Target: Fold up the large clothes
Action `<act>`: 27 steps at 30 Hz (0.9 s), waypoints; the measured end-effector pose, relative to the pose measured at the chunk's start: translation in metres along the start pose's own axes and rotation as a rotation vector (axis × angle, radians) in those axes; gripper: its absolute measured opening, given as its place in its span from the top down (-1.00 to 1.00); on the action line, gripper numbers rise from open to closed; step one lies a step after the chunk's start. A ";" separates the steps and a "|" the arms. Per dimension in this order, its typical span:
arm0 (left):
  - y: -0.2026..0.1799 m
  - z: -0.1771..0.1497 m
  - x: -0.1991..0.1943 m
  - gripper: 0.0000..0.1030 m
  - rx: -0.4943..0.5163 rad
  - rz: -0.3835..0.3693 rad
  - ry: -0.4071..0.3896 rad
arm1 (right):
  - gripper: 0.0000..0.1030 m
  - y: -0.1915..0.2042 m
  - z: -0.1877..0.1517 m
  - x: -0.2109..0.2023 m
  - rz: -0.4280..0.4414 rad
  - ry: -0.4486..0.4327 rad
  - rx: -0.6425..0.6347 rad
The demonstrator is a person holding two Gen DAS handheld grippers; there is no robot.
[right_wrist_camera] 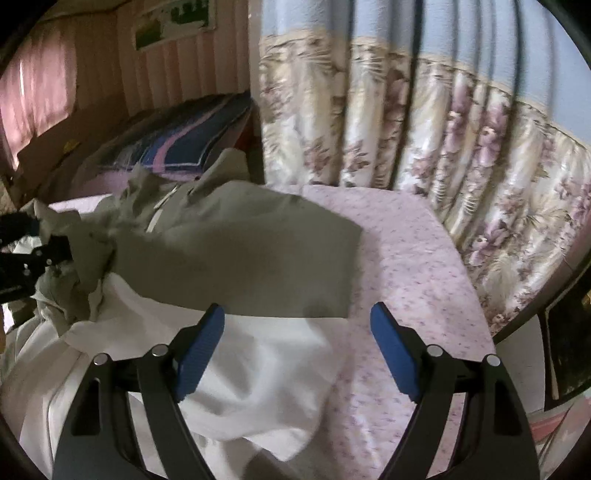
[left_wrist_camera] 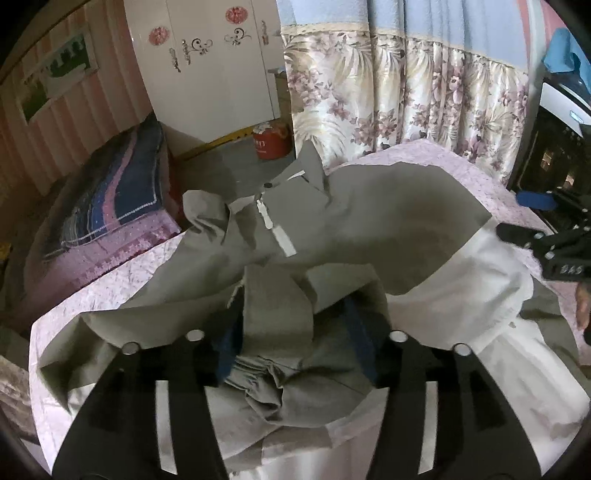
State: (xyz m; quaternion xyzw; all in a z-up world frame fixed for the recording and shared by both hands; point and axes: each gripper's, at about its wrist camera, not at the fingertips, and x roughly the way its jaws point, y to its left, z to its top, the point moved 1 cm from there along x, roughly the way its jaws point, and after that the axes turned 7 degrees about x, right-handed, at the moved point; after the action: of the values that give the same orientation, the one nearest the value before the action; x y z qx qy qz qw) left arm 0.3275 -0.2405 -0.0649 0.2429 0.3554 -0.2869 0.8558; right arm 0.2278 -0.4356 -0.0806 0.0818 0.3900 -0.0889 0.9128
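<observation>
Surface: a bed (right_wrist_camera: 413, 266) covered with a pink sheet bearing a small purple print. The large grey garment (left_wrist_camera: 369, 229) lies spread and partly bunched across the sheet, its pale lining (right_wrist_camera: 258, 354) turned outward along the near side.

Room: a floral curtain (left_wrist_camera: 406, 103) with a blue upper band hangs behind the far edge of the bed. A folded striped blanket (left_wrist_camera: 122, 199) in navy, pink and purple rests on a second pink-covered surface to the left. The wall behind it is pink and ribbed.

Left wrist view only: a white wardrobe (left_wrist_camera: 207, 66) with decorative stickers, a red container (left_wrist_camera: 271, 142) on the floor beside it, and the garment's collar and white placket strip (left_wrist_camera: 275, 229). A dark appliance stands at the right edge. The right gripper (left_wrist_camera: 546, 251) enters from the right, over the lining.

Right wrist view only: the bare right-hand part of the sheet up to the curtain, and a framed picture (right_wrist_camera: 173, 22) high on the wall. The left gripper (right_wrist_camera: 33, 251) appears at the left edge, against bunched grey cloth.

Left gripper (left_wrist_camera: 295, 354): jaws partly parted, with bunched grey fabric between them; whether the pads press on the cloth cannot be told.

Right gripper (right_wrist_camera: 297, 350): jaws released and wide apart, hovering over the edge of the lining and the sheet, holding nothing.
</observation>
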 end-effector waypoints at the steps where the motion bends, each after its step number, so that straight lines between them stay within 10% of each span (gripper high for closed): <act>1: 0.000 0.001 -0.005 -0.69 0.005 0.022 0.000 | -0.59 0.004 0.001 -0.003 0.000 -0.006 -0.011; 2: 0.002 0.000 -0.011 -0.94 0.010 0.050 -0.005 | -0.59 0.006 0.002 -0.006 0.000 -0.012 -0.017; 14: 0.055 -0.046 -0.090 -0.94 -0.052 0.122 -0.103 | -0.59 0.031 0.019 -0.032 0.103 -0.069 -0.029; 27: 0.153 -0.133 -0.052 -0.94 -0.229 0.171 0.046 | -0.59 0.107 0.028 -0.035 0.314 -0.090 -0.137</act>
State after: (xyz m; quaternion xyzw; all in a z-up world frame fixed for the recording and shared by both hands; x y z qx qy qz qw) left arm 0.3362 -0.0320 -0.0777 0.1797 0.3834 -0.1646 0.8908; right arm 0.2476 -0.3341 -0.0271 0.0753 0.3364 0.0779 0.9355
